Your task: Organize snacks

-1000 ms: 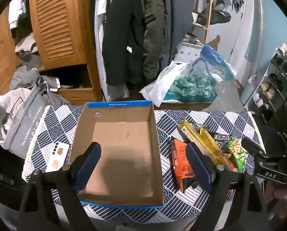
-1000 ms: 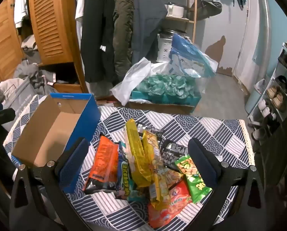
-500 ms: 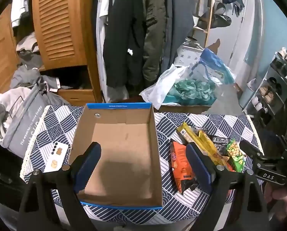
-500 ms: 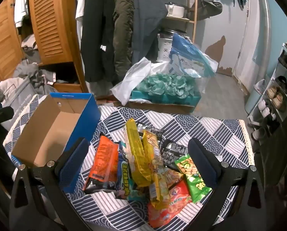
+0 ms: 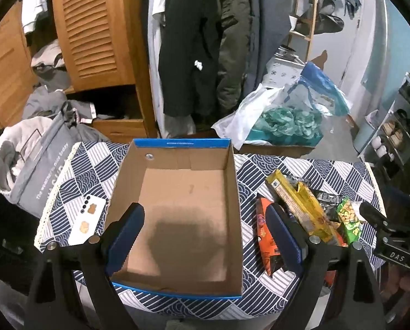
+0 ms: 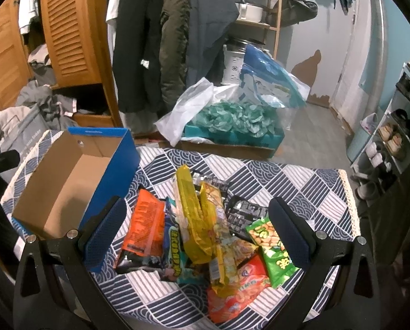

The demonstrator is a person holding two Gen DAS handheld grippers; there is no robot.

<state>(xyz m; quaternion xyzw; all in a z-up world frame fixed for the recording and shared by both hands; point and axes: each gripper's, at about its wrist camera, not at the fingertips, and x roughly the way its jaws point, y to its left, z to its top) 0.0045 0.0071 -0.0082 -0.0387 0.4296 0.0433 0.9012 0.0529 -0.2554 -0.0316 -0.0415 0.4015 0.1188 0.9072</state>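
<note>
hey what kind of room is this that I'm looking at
Most likely a lived-in bedroom or entry corner of a home: coats hang beside a wooden wardrobe, a shoe rack stands at the right, and snacks lie on a small cloth-covered table.

The cardboard box [image 5: 177,211] stands open at the top with its floor bare, so a gripper can drop straight in from above; its four upright walls block any sideways entry. Between the box's right wall and the heap of snack packets [image 6: 205,228] only a thin strip of tabletop [image 6: 301,181] shows, the orange packet [image 6: 146,228] lying just beside the box. The packets overlap one another, leaving no gaps between them. The tabletop's far right corner is bare cloth, and so is its far edge behind the heap. Near the left edge a white card [image 5: 86,224] lies flat on the cloth
</note>
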